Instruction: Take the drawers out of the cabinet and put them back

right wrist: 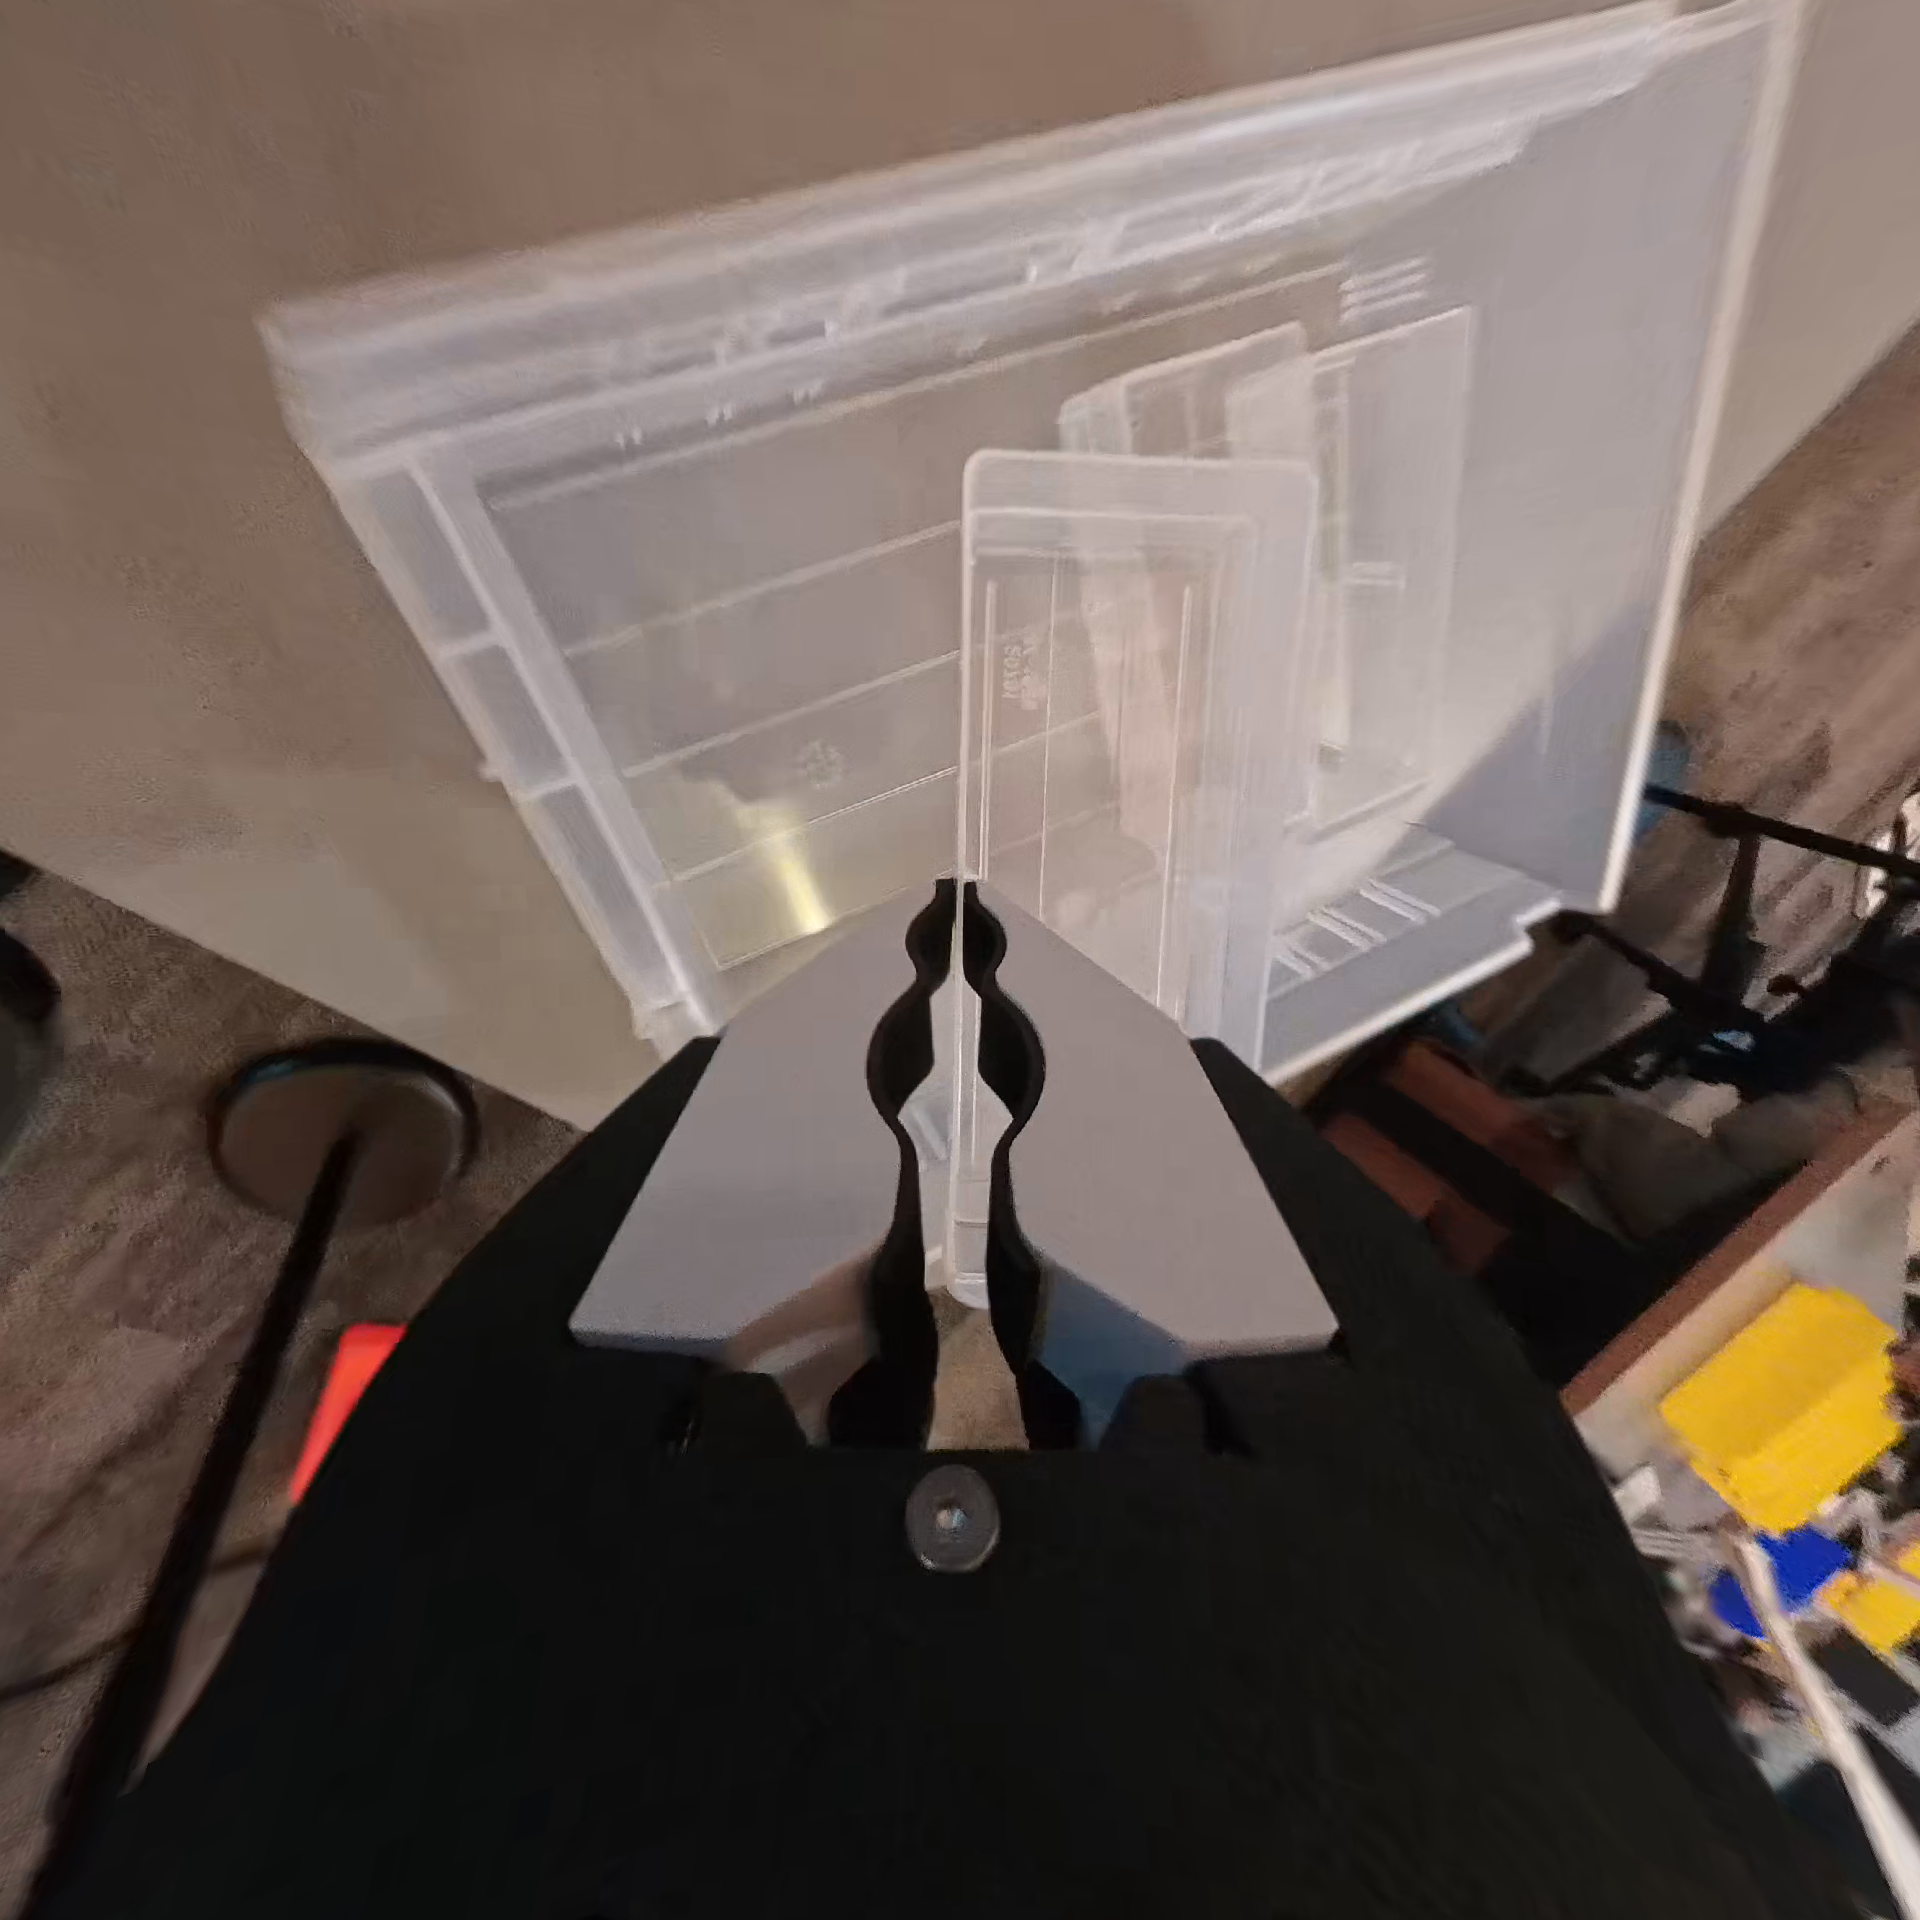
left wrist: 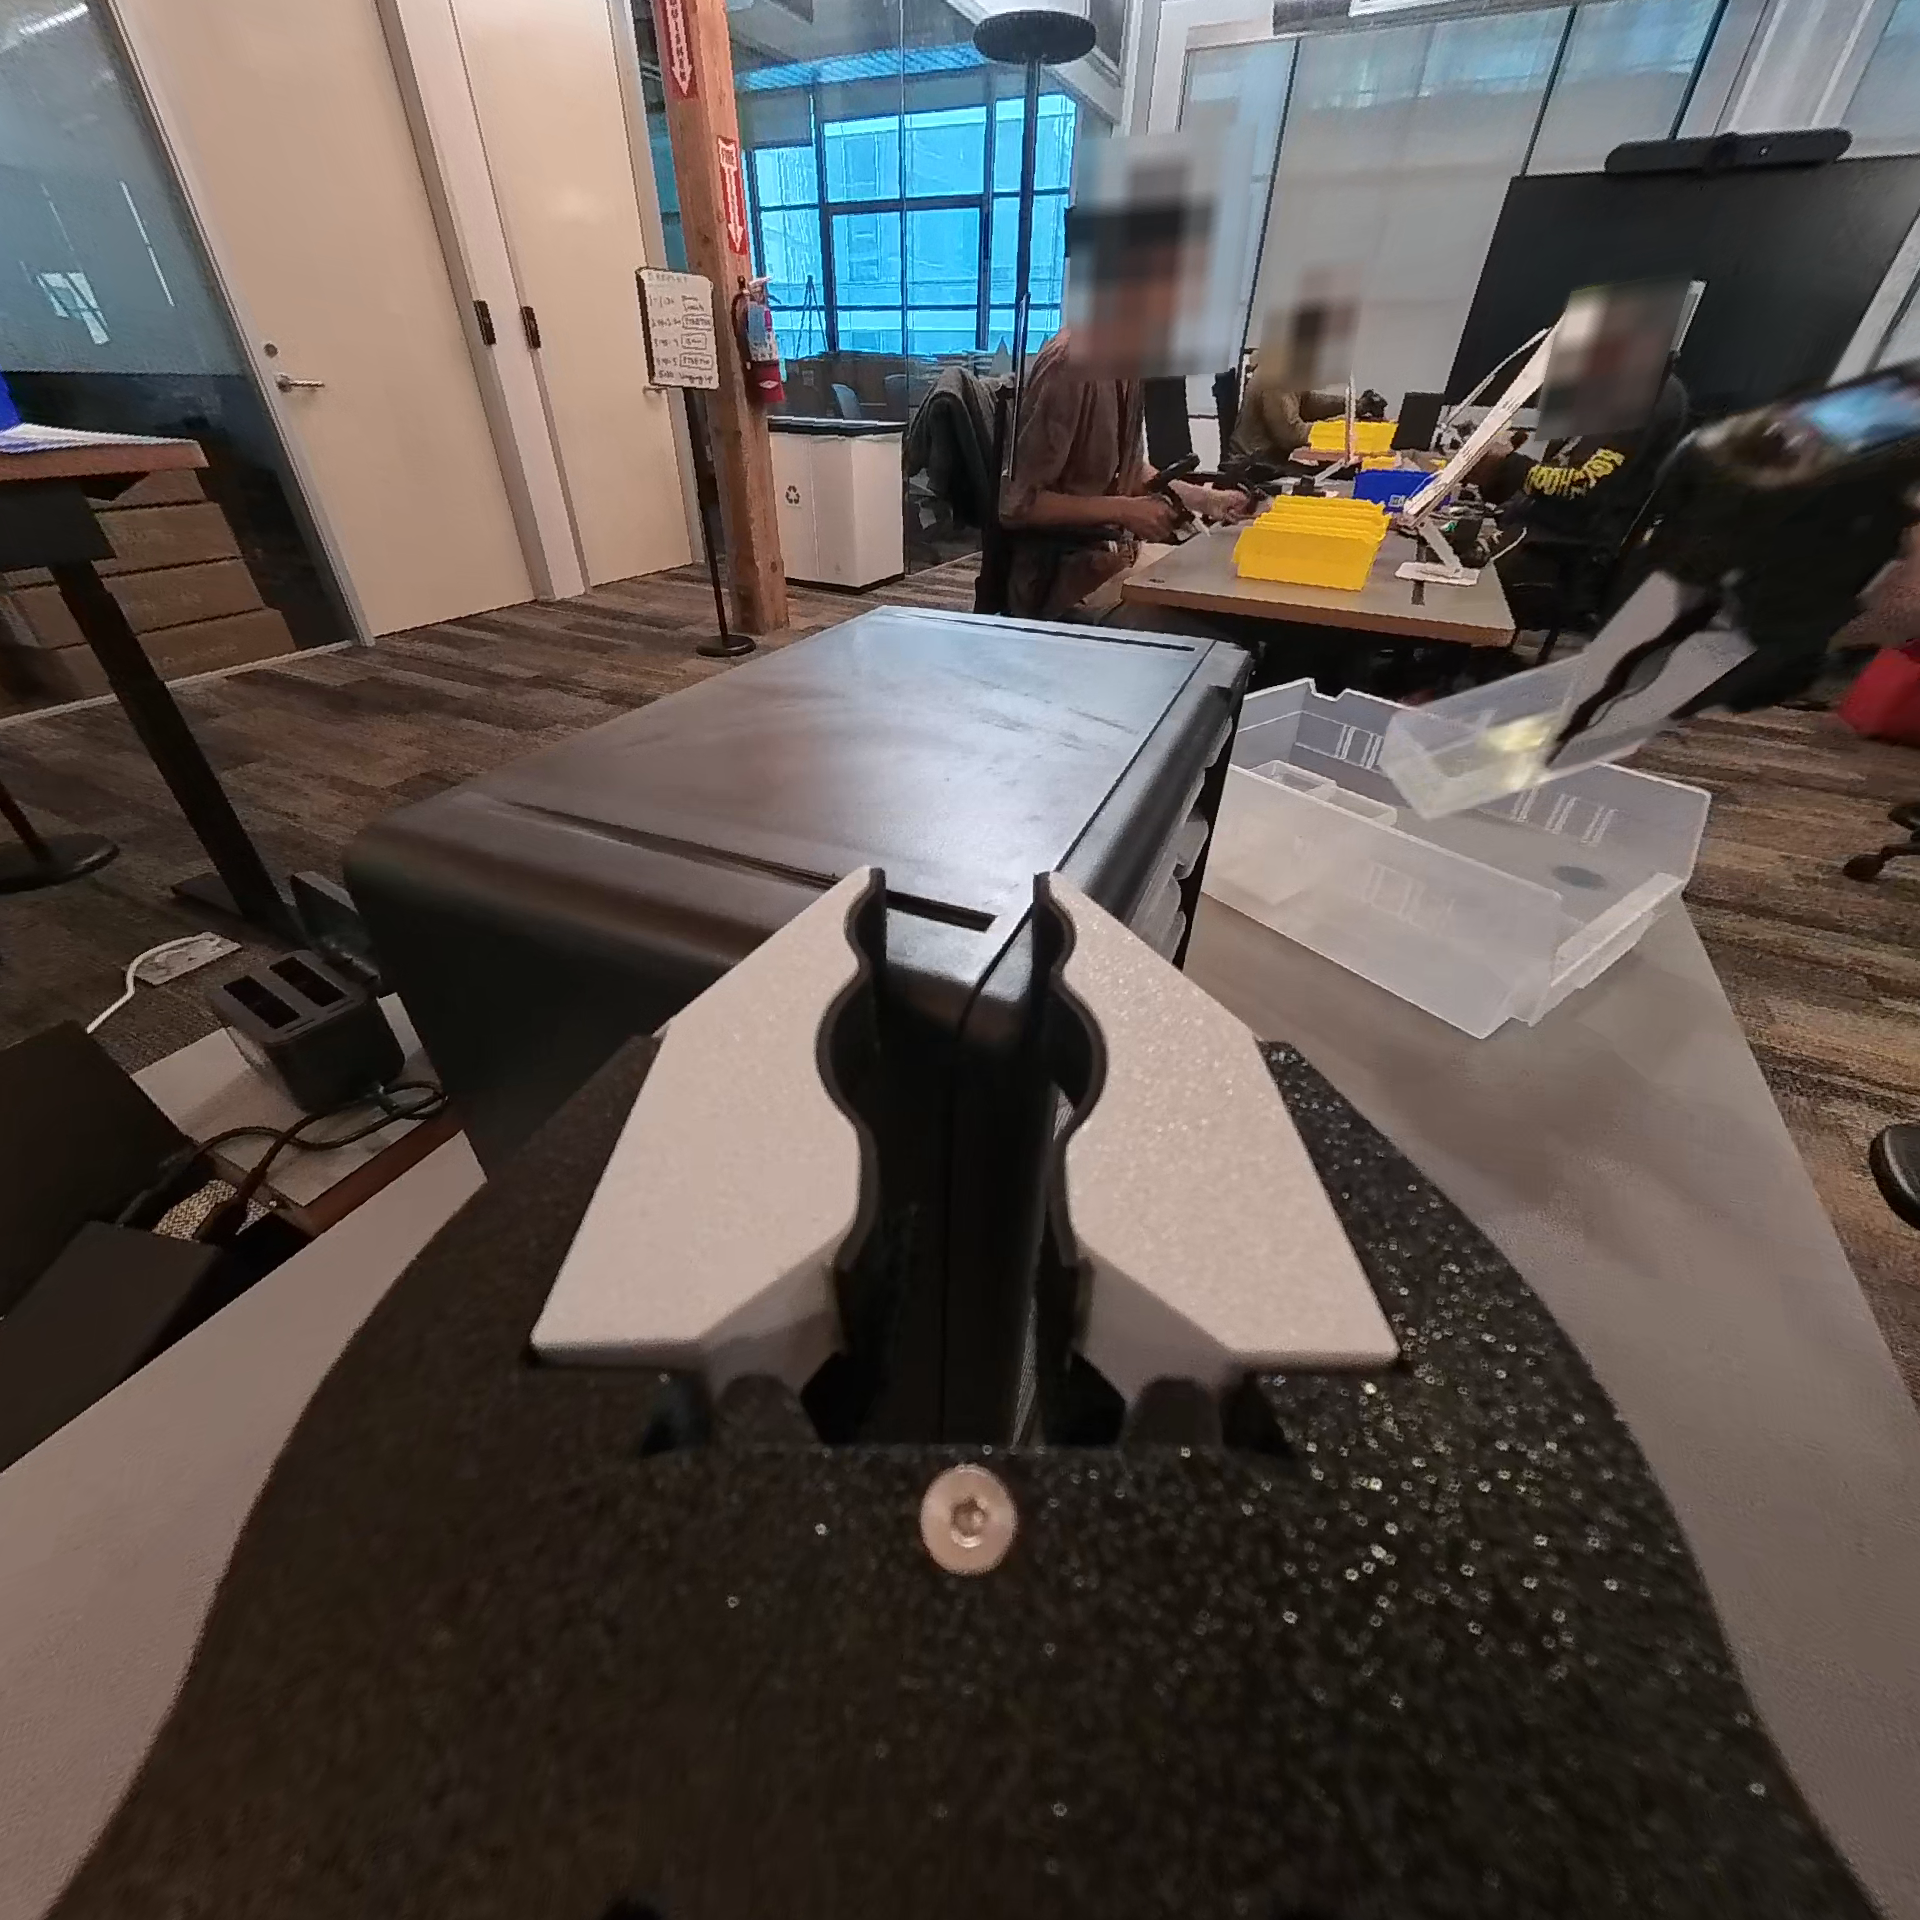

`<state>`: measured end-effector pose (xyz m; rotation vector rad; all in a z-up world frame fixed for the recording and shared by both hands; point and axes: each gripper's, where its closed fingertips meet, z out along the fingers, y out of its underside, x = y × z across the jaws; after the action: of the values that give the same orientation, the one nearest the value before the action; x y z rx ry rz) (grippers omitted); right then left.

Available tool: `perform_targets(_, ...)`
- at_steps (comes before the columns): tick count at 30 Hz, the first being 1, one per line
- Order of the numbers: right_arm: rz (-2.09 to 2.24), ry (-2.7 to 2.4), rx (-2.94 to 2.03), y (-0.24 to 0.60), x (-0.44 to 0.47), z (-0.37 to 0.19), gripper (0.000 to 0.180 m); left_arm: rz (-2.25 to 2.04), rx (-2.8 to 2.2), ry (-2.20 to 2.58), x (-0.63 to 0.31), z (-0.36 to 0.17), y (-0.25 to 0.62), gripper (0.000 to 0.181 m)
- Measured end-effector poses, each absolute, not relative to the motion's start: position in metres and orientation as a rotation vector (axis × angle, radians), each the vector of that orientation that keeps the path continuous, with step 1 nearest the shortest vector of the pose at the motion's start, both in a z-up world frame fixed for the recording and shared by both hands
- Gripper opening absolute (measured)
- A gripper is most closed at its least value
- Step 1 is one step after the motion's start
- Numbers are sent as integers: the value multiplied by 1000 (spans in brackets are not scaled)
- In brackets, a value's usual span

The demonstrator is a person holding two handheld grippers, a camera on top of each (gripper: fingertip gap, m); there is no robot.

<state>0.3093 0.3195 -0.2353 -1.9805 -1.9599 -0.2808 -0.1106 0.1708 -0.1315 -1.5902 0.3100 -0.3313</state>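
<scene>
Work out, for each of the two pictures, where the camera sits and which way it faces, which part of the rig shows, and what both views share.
Left wrist view: on the left gripper, level across the black cabinet toward an office; jaws straddle the cabinet's corner.
Right wrist view: on the right gripper, angled down over the large clear drawer; jaws shut on a small clear drawer.
Shared: large clear drawer, small clear drawer, right gripper, table.
</scene>
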Motion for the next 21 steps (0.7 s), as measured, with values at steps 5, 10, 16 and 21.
perform_targets(5,-133,-2237,-1856,319,294,-296,0,-328,-1593,307,-111,-132,171,26)
perform_targets(10,-71,-2294,-1820,334,288,-331,0,-331,-1592,307,-110,-132,171,26)
perform_targets(16,19,-2210,-1847,354,283,-333,0,-337,-1588,307,-110,-132,171,26)
perform_targets(21,-34,-2211,-1857,360,283,-333,0,-342,-1587,304,-111,-131,171,25)
